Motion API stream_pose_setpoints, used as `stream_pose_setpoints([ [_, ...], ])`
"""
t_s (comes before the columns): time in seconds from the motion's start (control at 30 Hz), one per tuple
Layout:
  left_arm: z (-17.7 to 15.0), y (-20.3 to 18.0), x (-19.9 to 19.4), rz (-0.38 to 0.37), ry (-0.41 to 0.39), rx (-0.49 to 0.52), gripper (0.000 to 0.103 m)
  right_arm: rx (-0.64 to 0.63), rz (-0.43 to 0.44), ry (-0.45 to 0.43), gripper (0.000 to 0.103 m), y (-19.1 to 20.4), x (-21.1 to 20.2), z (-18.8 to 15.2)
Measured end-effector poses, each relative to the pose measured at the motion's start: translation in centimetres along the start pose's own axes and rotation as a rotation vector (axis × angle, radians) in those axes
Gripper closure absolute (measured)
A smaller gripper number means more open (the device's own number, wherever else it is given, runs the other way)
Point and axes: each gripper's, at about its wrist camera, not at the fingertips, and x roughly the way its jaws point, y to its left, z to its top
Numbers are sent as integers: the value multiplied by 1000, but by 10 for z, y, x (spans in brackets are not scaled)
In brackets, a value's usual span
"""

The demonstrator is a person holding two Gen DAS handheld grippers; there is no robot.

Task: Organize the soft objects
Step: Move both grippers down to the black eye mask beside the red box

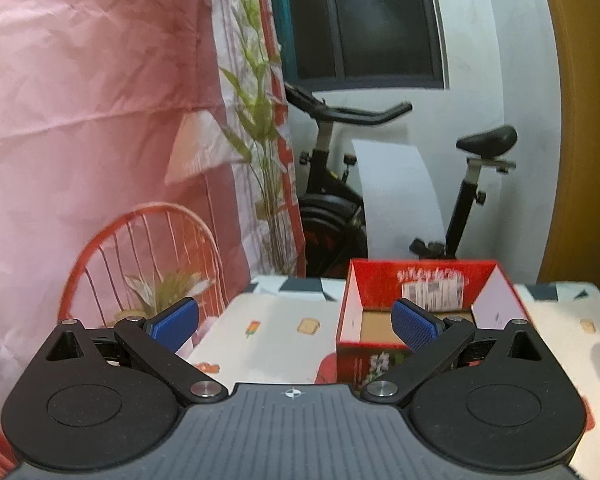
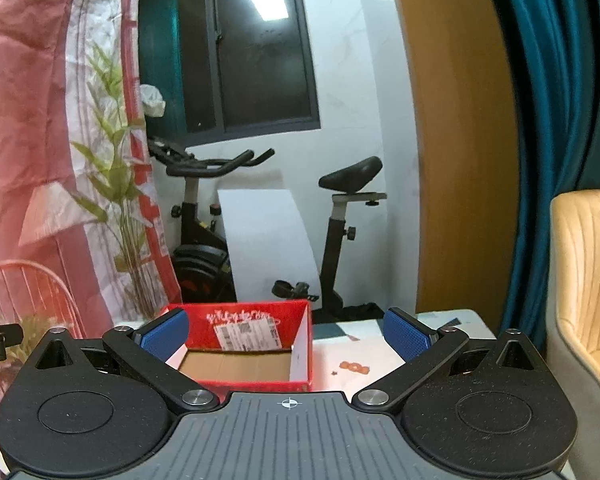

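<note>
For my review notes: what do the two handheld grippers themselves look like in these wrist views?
Both look alike. The left gripper and the right gripper each have a grey ribbed body with a small white crosshair mark, two round black housings, black linkage arms with silver pivot pins, and blue textured pads on the fingers. No cables, hands or sleeves show.

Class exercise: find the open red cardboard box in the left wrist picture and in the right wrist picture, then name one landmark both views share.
Left wrist: red box sits right of centre on the table, behind the right blue pad.
Right wrist: red box sits left of centre, between the pads.
Shared landmark: the black exercise bike behind it.
</note>
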Motion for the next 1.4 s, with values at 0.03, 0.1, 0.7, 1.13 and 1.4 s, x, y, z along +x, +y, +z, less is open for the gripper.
stream_pose_setpoints([
  [0.03,-5,1,5,-4,14,1,0,-9,0,8,0,2,5,-6],
  [0.1,-14,3,15,-15,41,-2,0,-27,2,49,0,7,18,-20],
  [0.7,-120,10,106,-114,286,14,0,-72,99,360,0,22,94,-130],
  [1.13,-164,-7,133,-209,360,-72,9,-17,193,539,20,16,129,-170],
  [1.4,-173,-11,134,-218,352,-55,11,26,226,604,24,20,145,-191],
])
